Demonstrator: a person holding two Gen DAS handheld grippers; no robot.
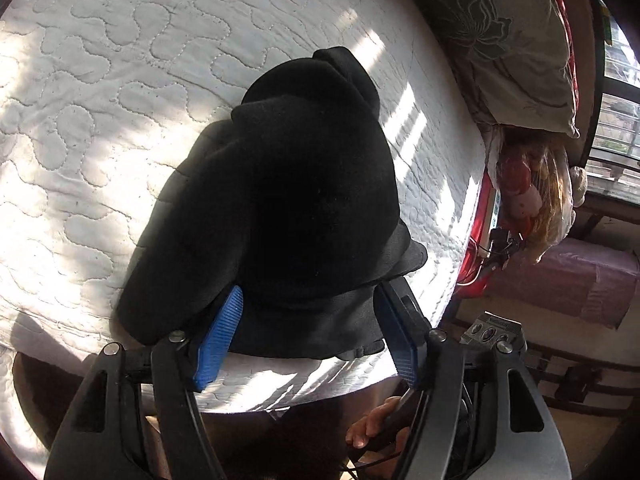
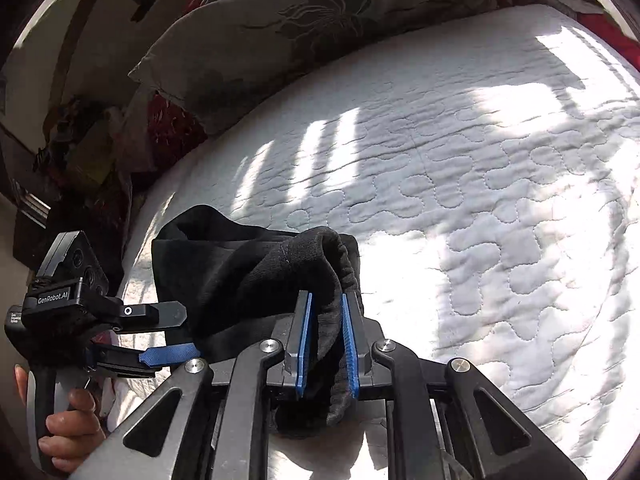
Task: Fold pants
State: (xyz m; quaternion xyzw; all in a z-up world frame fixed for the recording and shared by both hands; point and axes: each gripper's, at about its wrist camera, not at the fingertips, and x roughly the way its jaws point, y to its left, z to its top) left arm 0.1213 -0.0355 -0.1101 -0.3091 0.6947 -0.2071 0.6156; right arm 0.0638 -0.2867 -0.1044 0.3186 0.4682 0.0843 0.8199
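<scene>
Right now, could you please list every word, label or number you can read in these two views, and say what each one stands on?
"GenRobot.AI": white lettering on the black body of the left tongs, seen in the right wrist view.
A smaller white label on the side of that same body, below the brand: too small and blurred to read.
The black pants, quilted mattress and floral pillow carry no readable text.
</scene>
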